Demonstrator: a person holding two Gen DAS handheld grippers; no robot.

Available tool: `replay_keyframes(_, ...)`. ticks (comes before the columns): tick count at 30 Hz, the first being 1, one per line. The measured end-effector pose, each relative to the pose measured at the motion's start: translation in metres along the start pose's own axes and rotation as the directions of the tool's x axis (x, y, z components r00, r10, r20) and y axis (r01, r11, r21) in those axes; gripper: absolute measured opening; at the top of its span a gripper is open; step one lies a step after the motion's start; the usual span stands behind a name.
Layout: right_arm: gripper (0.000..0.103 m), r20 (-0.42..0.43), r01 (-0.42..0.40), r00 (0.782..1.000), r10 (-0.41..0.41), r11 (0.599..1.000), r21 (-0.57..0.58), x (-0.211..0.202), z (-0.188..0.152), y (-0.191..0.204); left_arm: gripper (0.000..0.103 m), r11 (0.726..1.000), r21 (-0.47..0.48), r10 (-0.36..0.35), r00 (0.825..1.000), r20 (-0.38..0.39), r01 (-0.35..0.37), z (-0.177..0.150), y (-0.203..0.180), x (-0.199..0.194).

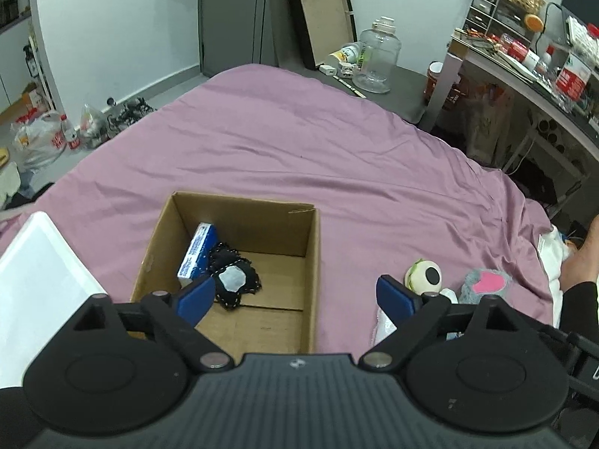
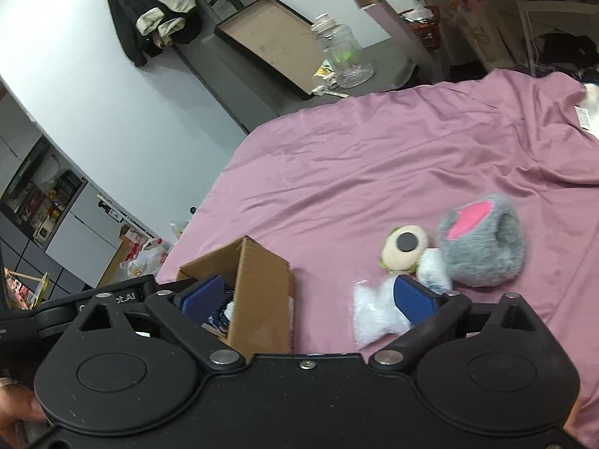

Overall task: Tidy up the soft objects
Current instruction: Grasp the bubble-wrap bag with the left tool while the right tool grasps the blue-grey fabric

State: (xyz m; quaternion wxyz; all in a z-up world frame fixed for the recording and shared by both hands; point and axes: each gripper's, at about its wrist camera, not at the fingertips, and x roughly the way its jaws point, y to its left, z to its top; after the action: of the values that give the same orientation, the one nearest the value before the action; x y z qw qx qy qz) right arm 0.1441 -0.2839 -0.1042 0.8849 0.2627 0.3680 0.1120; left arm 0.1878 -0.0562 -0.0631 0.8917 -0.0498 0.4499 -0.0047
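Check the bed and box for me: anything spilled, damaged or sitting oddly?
Nothing spilled or damaged. The cardboard box stands upright, holding a blue packet and black fabric piece. The eyeball plush, grey plush and clear bag are still outside.

Cardboard box [image 1: 239, 262] half free; sheet [image 1: 299, 142] beyond lies open.

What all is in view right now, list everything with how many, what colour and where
cardboard box: one, brown, open, on the bed
tissue pack: one, blue and white, inside the box
fabric piece: one, black with a white patch, inside the box
eyeball plush: one, cream with black pupil, on the bed right of the box
furry pouch: one, grey with pink patch, beside the plush
clear plastic bag: one, whitish, on the bed
bedsheet: one, mauve
water jug: one, clear, floor beyond the bed
left gripper: black, blue pads, open
right gripper: black, blue pads, open
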Motion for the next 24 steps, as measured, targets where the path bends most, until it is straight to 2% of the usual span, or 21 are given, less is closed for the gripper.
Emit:
replay_keyframes(2, 0.099, 0.0, 0.003, 1.0, -0.003, 1.0, 0.023, -0.002, 0.001, -0.01, 0.101, 1.0, 0.012, 0.002, 1.0, 0.008, -0.002, -0.001, -0.009, -0.002)
replay_keyframes(9, 0.099, -0.001, 0.015, 1.0, -0.015, 0.996, 0.088, -0.006, 0.005, -0.043, 0.102, 0.998, 0.058, 0.006, 0.999, 0.036, -0.008, -0.004, -0.039, -0.002)
replay_keyframes(14, 0.099, 0.003, 0.011, 1.0, -0.011, 0.991, 0.132, -0.006, 0.006, -0.063, 0.102, 0.995, 0.094, -0.027, 0.998, 0.062, 0.021, -0.009, -0.058, 0.0)
replay_keyframes(20, 0.097, -0.007, 0.021, 1.0, -0.02, 0.974, 0.226, -0.002, 0.003, -0.096, 0.102, 0.994, 0.097, -0.057, 0.998, -0.013, 0.058, -0.016, -0.077, 0.016)
replay_keyframes(24, 0.095, -0.029, 0.023, 0.999, -0.016, 0.967, 0.253, 0.004, 0.001, -0.109, 0.102, 0.994, 0.106, -0.019, 0.998, -0.052, 0.024, -0.022, -0.089, 0.031)
